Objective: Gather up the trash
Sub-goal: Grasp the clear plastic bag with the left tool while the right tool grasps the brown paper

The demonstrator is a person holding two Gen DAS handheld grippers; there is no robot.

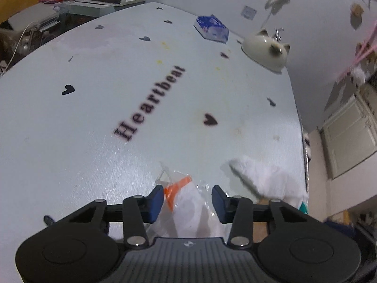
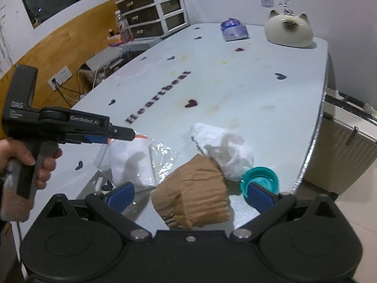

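A clear plastic wrapper with an orange strip and white contents point(image 1: 188, 202) lies on the pale table between the blue fingers of my left gripper point(image 1: 187, 199), which is open around it. The wrapper point(image 2: 139, 162) and the left gripper point(image 2: 132, 136) also show in the right wrist view. A crumpled white tissue point(image 1: 266, 179) point(image 2: 223, 153) lies to the right. My right gripper point(image 2: 190, 194) is open wide above a crumpled brown paper piece point(image 2: 198, 195). A teal bottle cap point(image 2: 260, 180) sits by its right finger.
The pale blue table point(image 2: 235, 89) carries "Heartbeat" lettering and heart prints. A blue tissue pack point(image 2: 234, 30) and a cat-shaped white ceramic point(image 2: 289, 30) stand at the far end. The table's right edge point(image 2: 315, 127) is close, with a suitcase point(image 2: 344, 141) beyond. Drawers point(image 2: 153, 7) stand at the back.
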